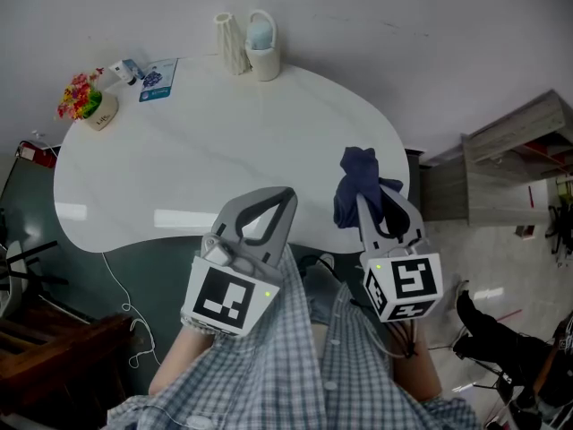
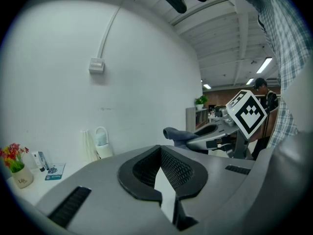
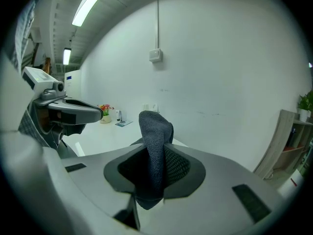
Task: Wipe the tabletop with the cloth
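The white tabletop [image 1: 206,150] spreads out ahead of me in the head view. A dark blue cloth [image 1: 358,182] hangs bunched over the table's right front edge, with my right gripper [image 1: 369,202] shut on it. In the right gripper view the cloth [image 3: 155,131] stands up between the jaws of that gripper [image 3: 155,148] and hides the tips. My left gripper [image 1: 285,195] hovers over the front edge to the left of the cloth. In its own view the left gripper [image 2: 159,150] has its jaw tips together with nothing between them.
At the table's far edge stand a ribbed white vase [image 1: 233,43] and a handled white cup [image 1: 262,47]. A flower pot [image 1: 88,101], a small bottle [image 1: 124,72] and a blue card [image 1: 159,79] sit far left. A wooden shelf [image 1: 510,159] stands to the right. A cable [image 1: 116,285] hangs front left.
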`<state>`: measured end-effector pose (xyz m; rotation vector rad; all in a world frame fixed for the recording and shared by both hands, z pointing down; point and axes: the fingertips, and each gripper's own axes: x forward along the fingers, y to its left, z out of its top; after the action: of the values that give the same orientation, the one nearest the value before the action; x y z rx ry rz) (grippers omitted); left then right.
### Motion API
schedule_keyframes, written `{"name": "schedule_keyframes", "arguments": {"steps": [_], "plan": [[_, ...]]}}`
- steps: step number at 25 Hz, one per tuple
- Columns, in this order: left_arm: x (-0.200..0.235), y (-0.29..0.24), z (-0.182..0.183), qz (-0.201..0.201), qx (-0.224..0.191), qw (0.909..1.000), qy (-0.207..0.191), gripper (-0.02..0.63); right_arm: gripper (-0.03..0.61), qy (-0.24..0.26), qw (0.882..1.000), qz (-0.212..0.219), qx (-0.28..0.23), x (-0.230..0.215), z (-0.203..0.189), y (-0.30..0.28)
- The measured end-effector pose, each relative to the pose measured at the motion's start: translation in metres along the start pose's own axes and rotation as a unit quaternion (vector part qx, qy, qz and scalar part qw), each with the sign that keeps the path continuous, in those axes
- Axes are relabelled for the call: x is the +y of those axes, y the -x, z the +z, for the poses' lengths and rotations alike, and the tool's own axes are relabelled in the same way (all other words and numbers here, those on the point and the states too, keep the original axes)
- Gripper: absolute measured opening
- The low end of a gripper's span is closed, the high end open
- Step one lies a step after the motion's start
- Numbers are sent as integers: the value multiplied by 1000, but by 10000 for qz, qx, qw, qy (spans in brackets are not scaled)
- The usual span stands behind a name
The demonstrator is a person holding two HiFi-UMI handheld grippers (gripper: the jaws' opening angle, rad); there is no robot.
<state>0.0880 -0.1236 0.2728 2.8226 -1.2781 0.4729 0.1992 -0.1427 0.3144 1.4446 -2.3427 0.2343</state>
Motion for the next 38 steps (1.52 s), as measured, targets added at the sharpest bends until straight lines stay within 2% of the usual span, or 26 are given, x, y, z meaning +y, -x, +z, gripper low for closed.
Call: {"name": "schedule_keyframes", "arguments": {"steps": [38], "plan": [[4,-7,-3,-83,69,9999,23,5,83,-185,9994,227,170,2,-9,-8]]}}
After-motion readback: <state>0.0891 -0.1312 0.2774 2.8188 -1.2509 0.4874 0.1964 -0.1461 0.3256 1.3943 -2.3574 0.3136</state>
